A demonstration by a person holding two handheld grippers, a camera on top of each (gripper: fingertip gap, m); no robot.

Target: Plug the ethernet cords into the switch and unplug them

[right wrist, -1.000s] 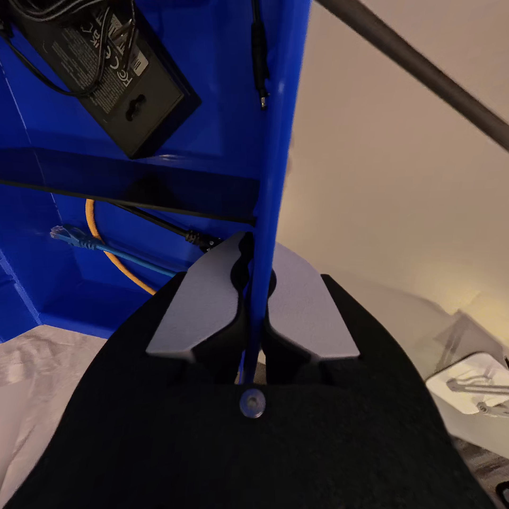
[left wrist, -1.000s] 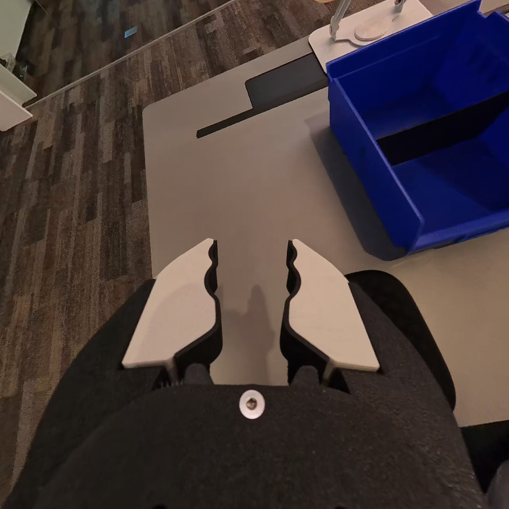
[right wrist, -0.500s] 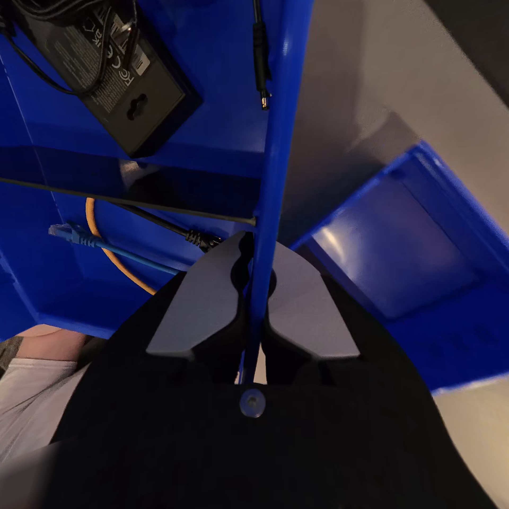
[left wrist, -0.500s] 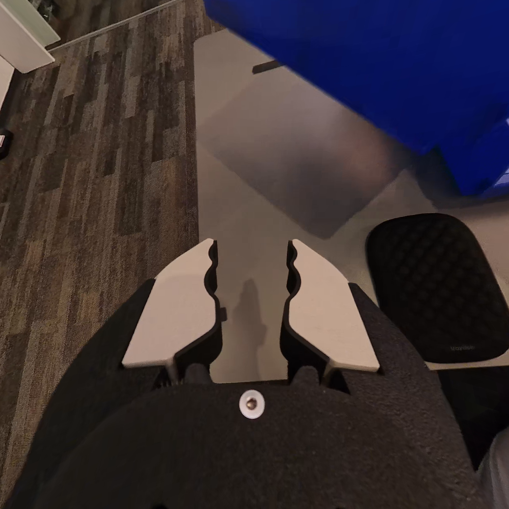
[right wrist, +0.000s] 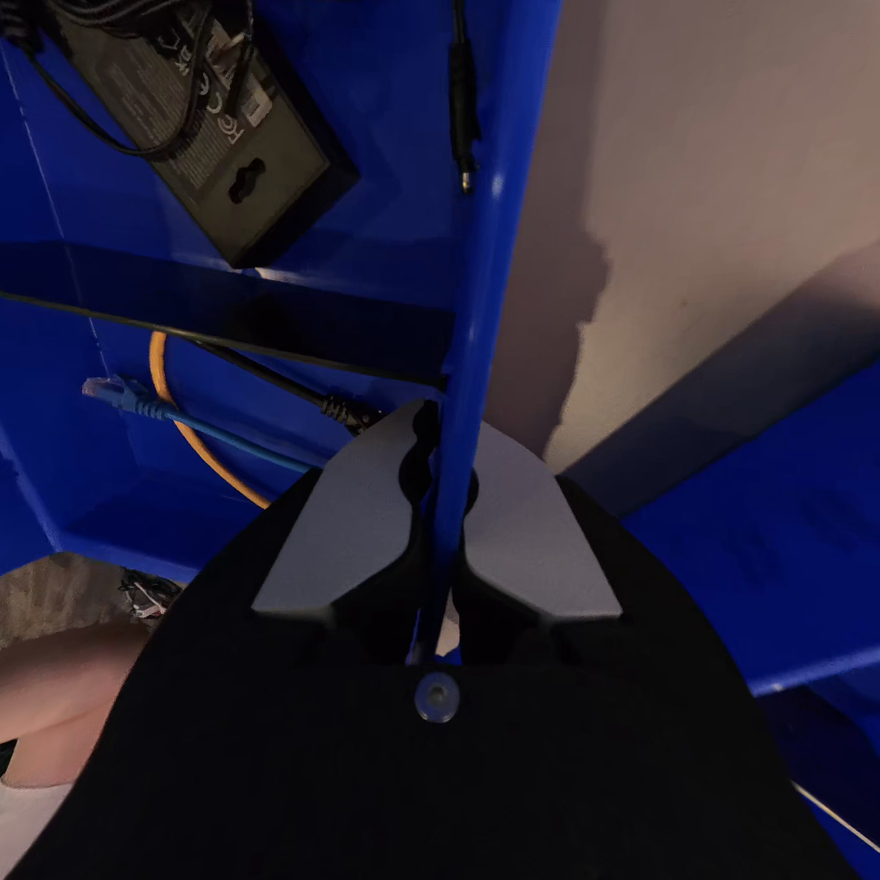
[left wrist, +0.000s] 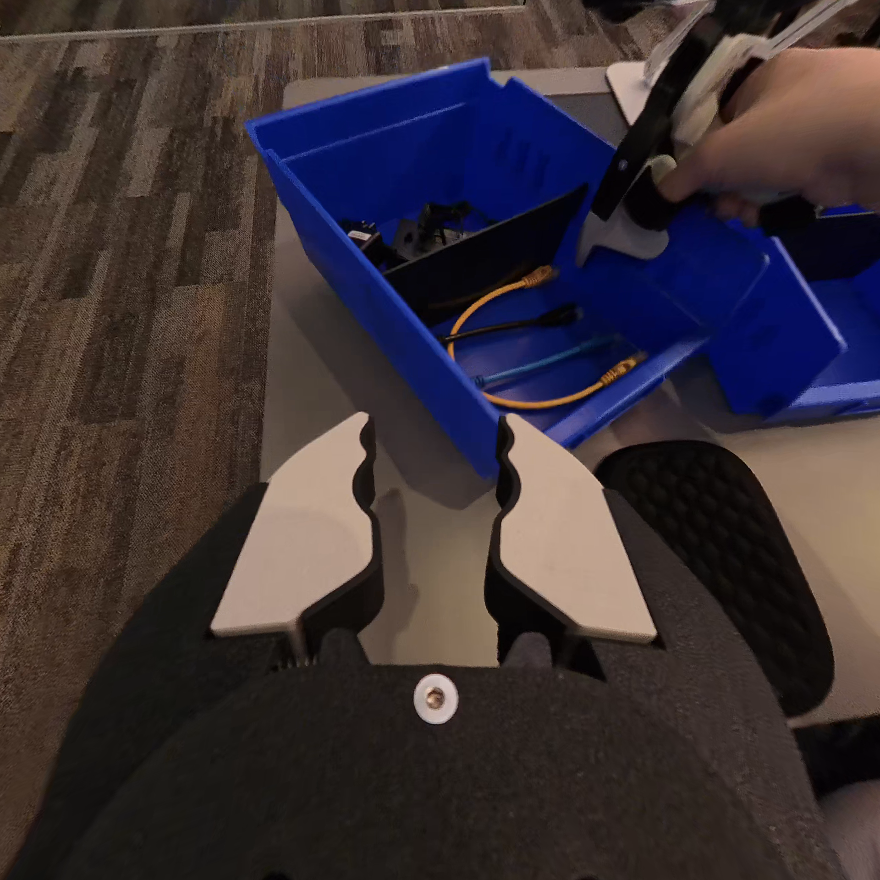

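Observation:
My right gripper [right wrist: 447,428] is shut on the side wall [right wrist: 481,238] of a blue bin. The left wrist view shows it too [left wrist: 619,238], gripping the bin's [left wrist: 381,295] right wall, with a hand behind it. The bin's near compartment holds an orange cord [left wrist: 524,405], a blue cord [left wrist: 538,366] and a black cord [left wrist: 514,326]. Behind a black divider [left wrist: 485,257] lies a black box-shaped device [right wrist: 200,133] with dark cable around it. My left gripper [left wrist: 433,416] is open and empty above the grey desk [left wrist: 324,381], just in front of the bin's near corner.
A second blue bin [left wrist: 785,352] stands right next to the first, also in the right wrist view [right wrist: 762,547]. A black padded rest [left wrist: 714,571] lies on the desk at the right. The desk's left edge borders dark carpet [left wrist: 119,285]. A white stand base [left wrist: 628,90] sits at the back.
The bin with the cords, held by my right gripper throughout, has swung in from above and now sits low over the desk ahead of my left gripper. My left gripper stayed open.

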